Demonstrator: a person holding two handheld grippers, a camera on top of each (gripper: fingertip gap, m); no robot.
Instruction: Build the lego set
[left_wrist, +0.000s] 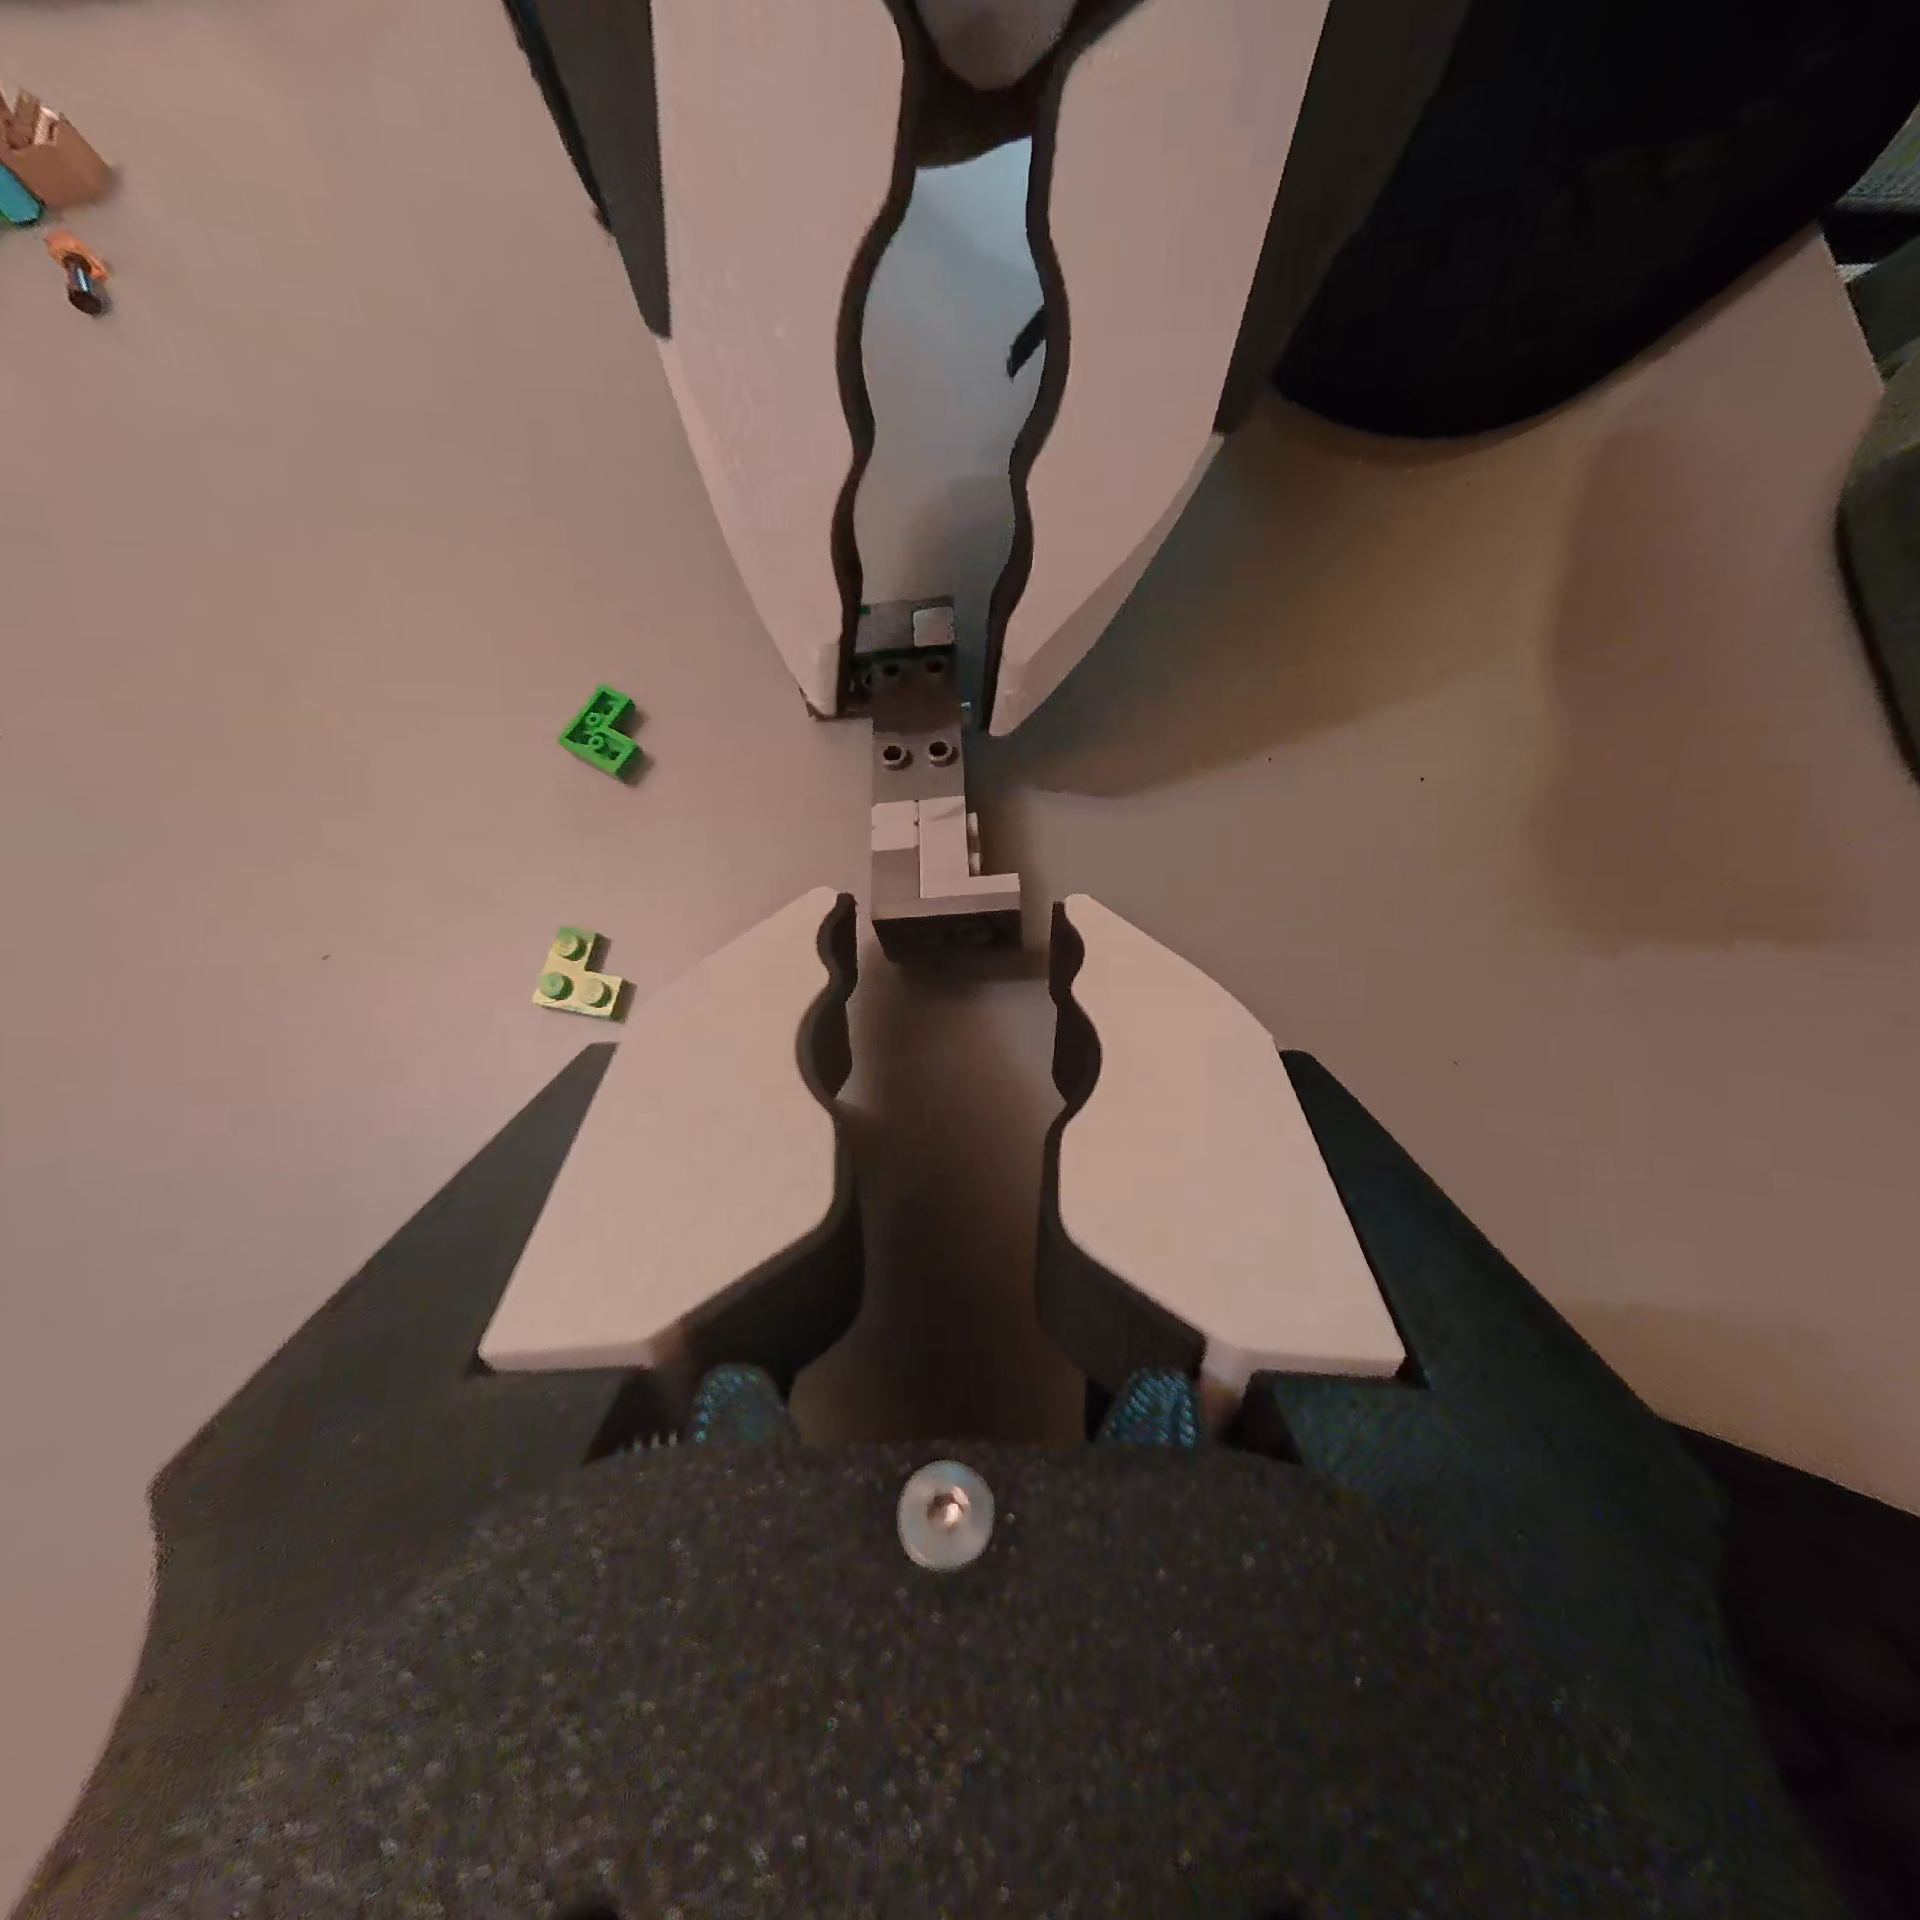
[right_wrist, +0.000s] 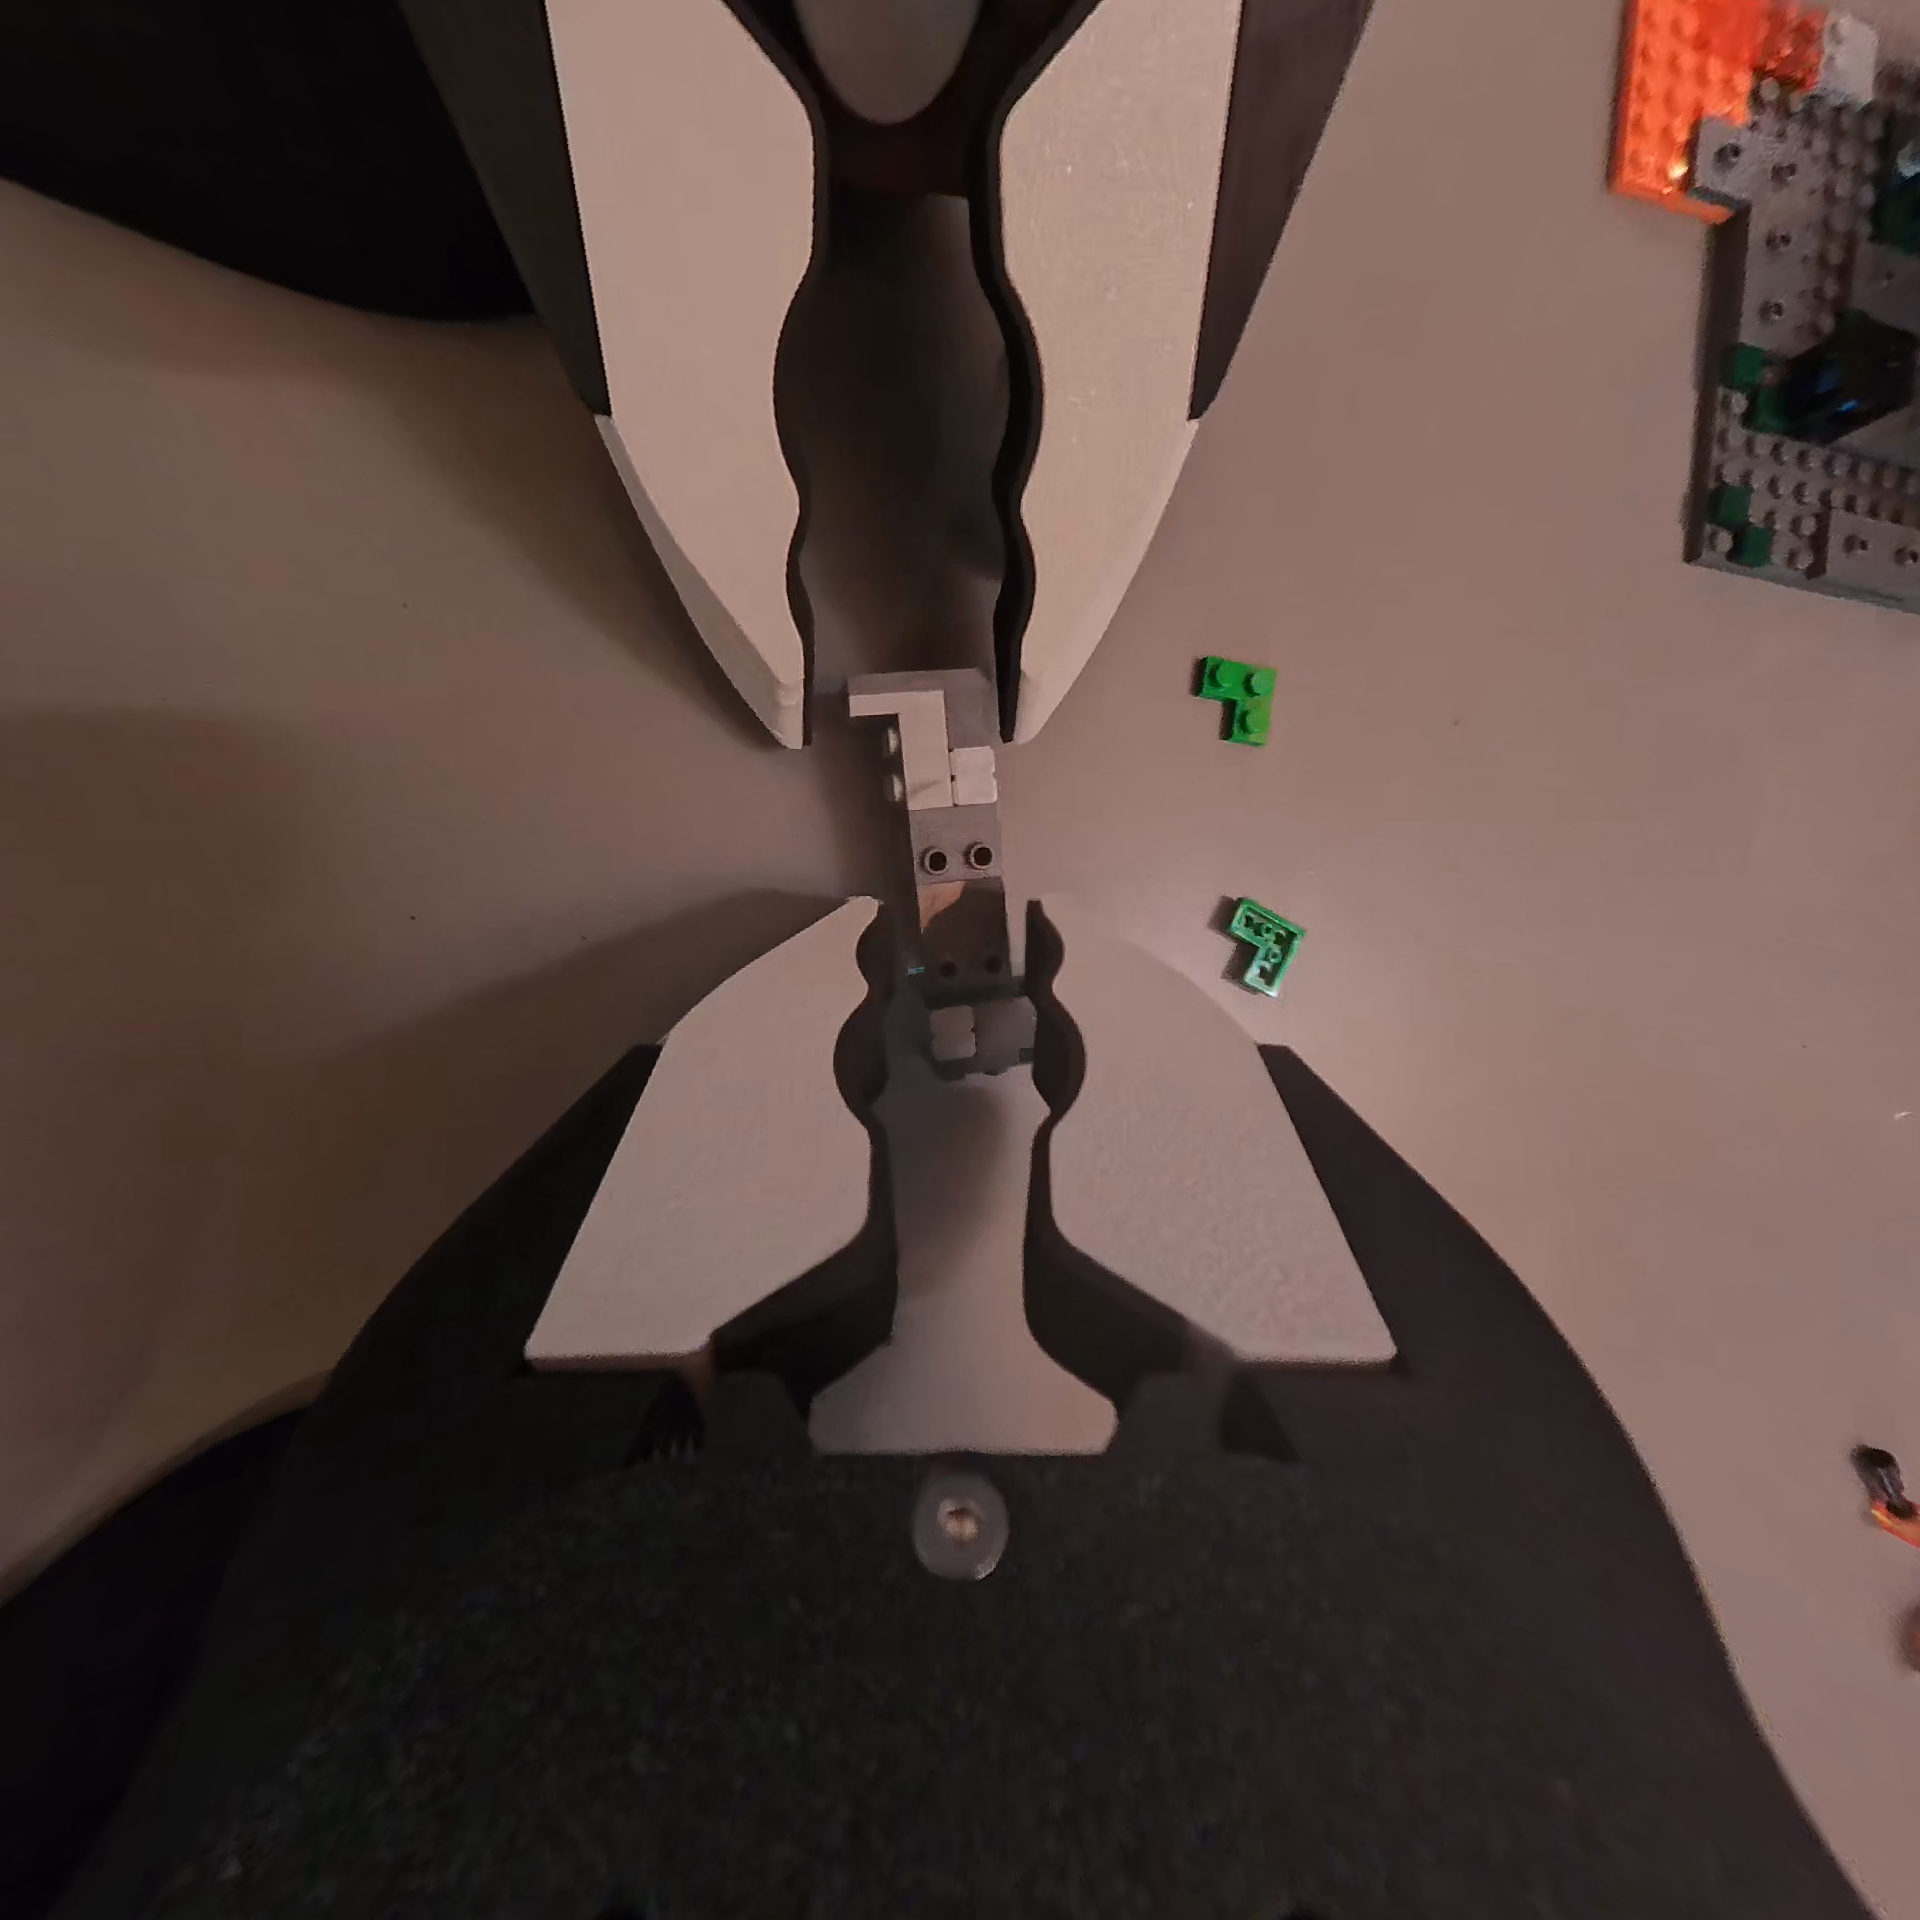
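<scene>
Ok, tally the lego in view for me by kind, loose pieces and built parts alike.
Green L-shaped plates: 2
Long grey assembly: 1
Grey and orange base build: 1
Small orange and black piece: 1
Brown and teal piece, cut off by the picture's edge: 1
Total: 6

The left gripper (left_wrist: 951, 914) and the right gripper (right_wrist: 951, 925) face each other tip to tip over the surface (left_wrist: 312, 520), each with its 2 white fingers pointing at the other. The right gripper's fingers (right_wrist: 1101, 1101) are closed on one end of the grey lego assembly (right_wrist: 951, 790). At the assembly's other end the left gripper's fingers (left_wrist: 727, 1091) stand slightly parted, with a gap on both sides.
</scene>
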